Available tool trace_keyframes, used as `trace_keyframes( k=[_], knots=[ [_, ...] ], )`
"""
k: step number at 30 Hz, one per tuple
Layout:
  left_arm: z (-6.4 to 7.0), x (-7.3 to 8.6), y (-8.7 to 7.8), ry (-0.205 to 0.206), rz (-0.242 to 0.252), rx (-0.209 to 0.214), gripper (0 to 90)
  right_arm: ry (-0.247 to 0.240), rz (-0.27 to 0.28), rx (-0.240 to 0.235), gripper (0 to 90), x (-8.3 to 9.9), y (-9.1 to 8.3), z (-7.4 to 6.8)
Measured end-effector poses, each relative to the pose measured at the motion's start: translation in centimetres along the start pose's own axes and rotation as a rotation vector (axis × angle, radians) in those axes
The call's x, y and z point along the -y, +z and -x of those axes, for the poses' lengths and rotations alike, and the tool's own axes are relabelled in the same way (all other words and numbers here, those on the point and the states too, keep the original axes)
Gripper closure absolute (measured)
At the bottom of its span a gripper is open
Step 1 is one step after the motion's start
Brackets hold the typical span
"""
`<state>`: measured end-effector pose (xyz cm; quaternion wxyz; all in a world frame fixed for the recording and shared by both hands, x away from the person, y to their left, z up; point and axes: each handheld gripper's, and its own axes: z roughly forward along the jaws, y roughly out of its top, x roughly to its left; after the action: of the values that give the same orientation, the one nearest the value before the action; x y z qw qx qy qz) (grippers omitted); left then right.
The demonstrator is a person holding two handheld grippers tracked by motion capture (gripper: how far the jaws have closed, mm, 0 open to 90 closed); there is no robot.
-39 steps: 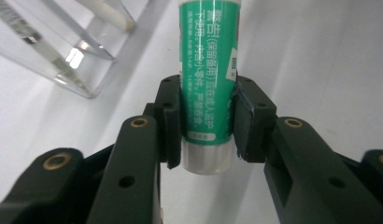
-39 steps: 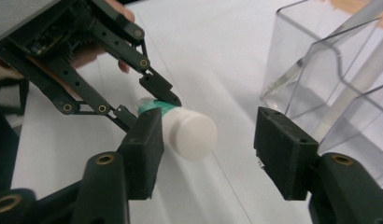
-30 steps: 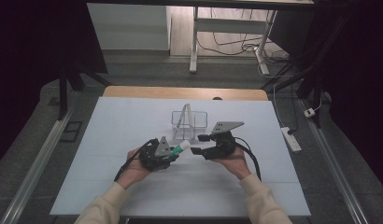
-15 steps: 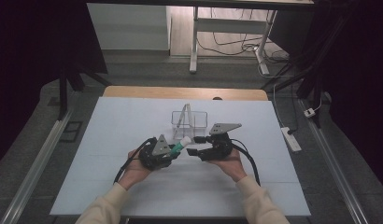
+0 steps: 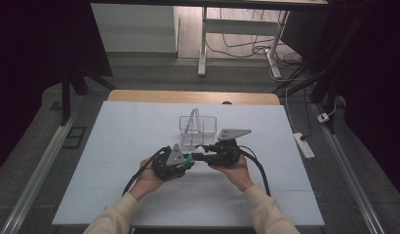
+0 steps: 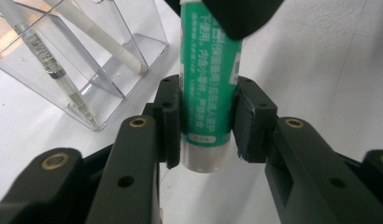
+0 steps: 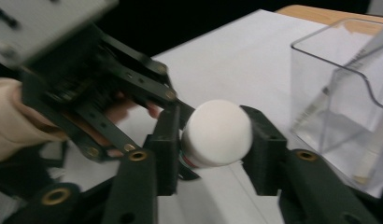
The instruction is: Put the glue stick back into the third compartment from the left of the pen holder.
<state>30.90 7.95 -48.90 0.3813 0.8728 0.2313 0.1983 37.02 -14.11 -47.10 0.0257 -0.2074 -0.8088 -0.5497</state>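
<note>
Both grippers clamp one green tube (image 6: 209, 98) between them: left gripper (image 6: 206, 123) on its body, right gripper (image 7: 216, 135) on its white cap (image 7: 217, 133), the clear box (image 5: 198, 129) at 12 o'clock.

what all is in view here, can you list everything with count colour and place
glue stick: 1, green body with white cap, held between both grippers above the table
clear organiser: 1, transparent, mid table just beyond the grippers
pens: 2, pale, leaning inside the organiser
table: 1, white top
power strip: 1, white, floor at the right
left gripper: 1, black, shut on the green body
right gripper: 1, black, shut on the white cap
hands: 2, cream sleeves, near edge
</note>
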Motion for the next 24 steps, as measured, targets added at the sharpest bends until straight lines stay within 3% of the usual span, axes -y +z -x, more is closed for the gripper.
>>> trace_keyframes(
  k=[3, 8, 12, 16, 24],
  knots=[
    [0.0, 0.0, 0.1, -0.006, 0.002, 0.0, 64.8, -0.008, 0.01, -0.02, 64.1, -0.1, -0.1, -0.1],
    [-0.2, 0.0, 0.0, -0.04, 0.015, -0.002, 61.1, -0.048, 0.003, 0.014, 64.5, -0.4, -0.2, -0.5],
    [-0.5, 0.1, -0.5, -0.07, 0.022, -0.004, 52.8, -0.055, 0.02, 0.04, 64.6, -0.5, -0.7, -0.3],
    [-0.6, 0.5, -1.2, -0.108, 0.014, -0.016, 46.1, -0.061, 0.044, 0.07, 64.6, -0.9, -1.6, -0.2],
    [-0.2, 2.3, -3.7, -0.134, 0.009, -0.018, 41.6, -0.071, 0.075, 0.119, 64.5, -1.7, -3.2, 0.2]
  ],
)
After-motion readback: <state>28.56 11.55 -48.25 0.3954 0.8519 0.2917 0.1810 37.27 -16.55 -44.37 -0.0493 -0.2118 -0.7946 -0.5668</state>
